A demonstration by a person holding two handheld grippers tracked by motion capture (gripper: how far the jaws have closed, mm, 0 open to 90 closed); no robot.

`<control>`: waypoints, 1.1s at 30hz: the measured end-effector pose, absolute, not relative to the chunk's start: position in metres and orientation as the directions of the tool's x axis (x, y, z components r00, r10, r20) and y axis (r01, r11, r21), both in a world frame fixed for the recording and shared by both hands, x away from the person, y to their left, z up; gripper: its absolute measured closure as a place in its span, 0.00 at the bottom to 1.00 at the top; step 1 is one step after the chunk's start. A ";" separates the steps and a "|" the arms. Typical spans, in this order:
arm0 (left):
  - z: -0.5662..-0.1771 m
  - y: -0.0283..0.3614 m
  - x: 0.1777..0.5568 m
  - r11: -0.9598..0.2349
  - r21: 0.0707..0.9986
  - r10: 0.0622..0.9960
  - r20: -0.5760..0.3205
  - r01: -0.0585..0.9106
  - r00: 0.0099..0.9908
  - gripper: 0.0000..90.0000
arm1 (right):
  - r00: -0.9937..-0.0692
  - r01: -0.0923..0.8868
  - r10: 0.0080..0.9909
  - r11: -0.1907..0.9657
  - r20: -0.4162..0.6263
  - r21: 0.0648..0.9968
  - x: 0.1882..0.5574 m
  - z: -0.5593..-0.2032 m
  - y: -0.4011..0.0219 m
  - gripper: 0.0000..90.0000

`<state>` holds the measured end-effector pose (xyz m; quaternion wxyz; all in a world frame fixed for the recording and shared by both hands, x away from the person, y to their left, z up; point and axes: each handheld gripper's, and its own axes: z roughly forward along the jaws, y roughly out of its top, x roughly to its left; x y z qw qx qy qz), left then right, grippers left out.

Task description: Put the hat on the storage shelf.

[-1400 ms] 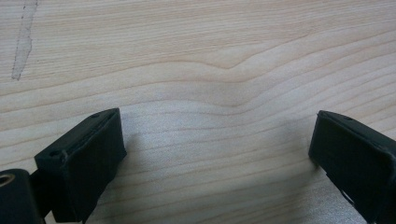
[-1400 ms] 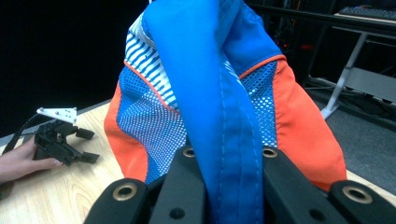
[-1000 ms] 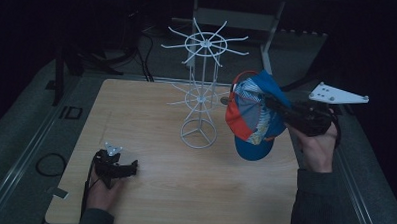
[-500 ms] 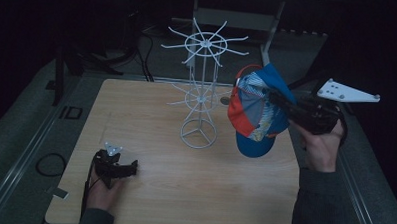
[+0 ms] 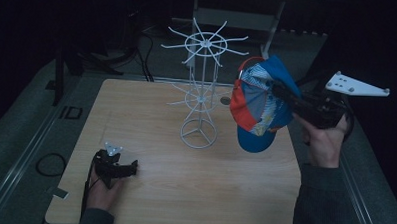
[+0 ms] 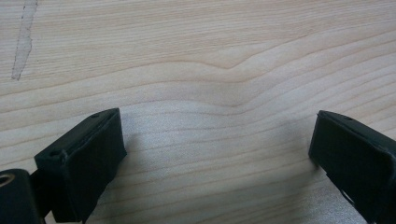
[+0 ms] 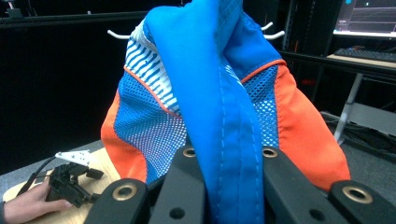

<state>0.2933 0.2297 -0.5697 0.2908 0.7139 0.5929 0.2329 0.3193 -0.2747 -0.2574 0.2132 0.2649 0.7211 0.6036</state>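
A dim lab: monitor, keyboard and cables beyond the wooden table

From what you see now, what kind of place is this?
Probably a lab or a recording workspace, not a home: a wooden table in a dark room, cables on the floor, and a monitor with keyboard on a desk behind.

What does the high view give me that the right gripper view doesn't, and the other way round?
High view alone: the whole white wire rack standing on the wooden table, and the right gripper holding the cap in the air beside the rack's right side.

Right gripper view alone: the jaws shut on a blue fold of the cap, with its mesh panels up close.

Both: the cap, some rack prongs, and the left gripper in the person's hand, resting on the table.
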 end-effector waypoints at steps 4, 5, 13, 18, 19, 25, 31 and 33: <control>-0.570 0.230 0.293 -0.128 0.691 0.982 -0.012 0.711 0.189 0.04 | -0.765 0.117 0.644 0.124 0.009 0.985 0.321 -0.252 -0.272 0.98; -0.570 0.230 0.293 -0.128 0.692 0.982 -0.012 0.711 0.188 0.04 | -0.766 0.114 0.642 0.121 0.010 0.986 0.321 -0.251 -0.271 0.98; -0.570 0.230 0.293 -0.127 0.693 0.982 -0.012 0.710 0.188 0.04 | -0.770 0.108 0.637 0.108 0.014 0.988 0.330 -0.241 -0.265 0.98; -0.570 0.230 0.293 -0.128 0.693 0.982 -0.012 0.710 0.188 0.04 | -0.785 0.135 0.617 0.103 0.043 0.986 0.341 -0.246 -0.259 0.98; -0.570 0.230 0.293 -0.128 0.692 0.982 -0.012 0.711 0.189 0.04 | -0.790 0.138 0.612 0.103 0.046 0.985 0.343 -0.247 -0.257 0.98; -0.570 0.230 0.293 -0.128 0.692 0.982 -0.012 0.711 0.189 0.04 | -0.786 0.181 0.617 0.154 0.048 0.971 0.352 -0.255 -0.244 0.97; -0.570 0.230 0.293 -0.126 0.691 0.982 -0.014 0.712 0.188 0.04 | -0.765 0.205 0.643 0.202 0.028 0.958 0.350 -0.261 -0.240 0.70; -0.570 0.230 0.293 -0.127 0.691 0.982 -0.014 0.712 0.188 0.04 | -0.749 0.199 0.663 0.226 -0.001 0.953 0.348 -0.262 -0.238 0.61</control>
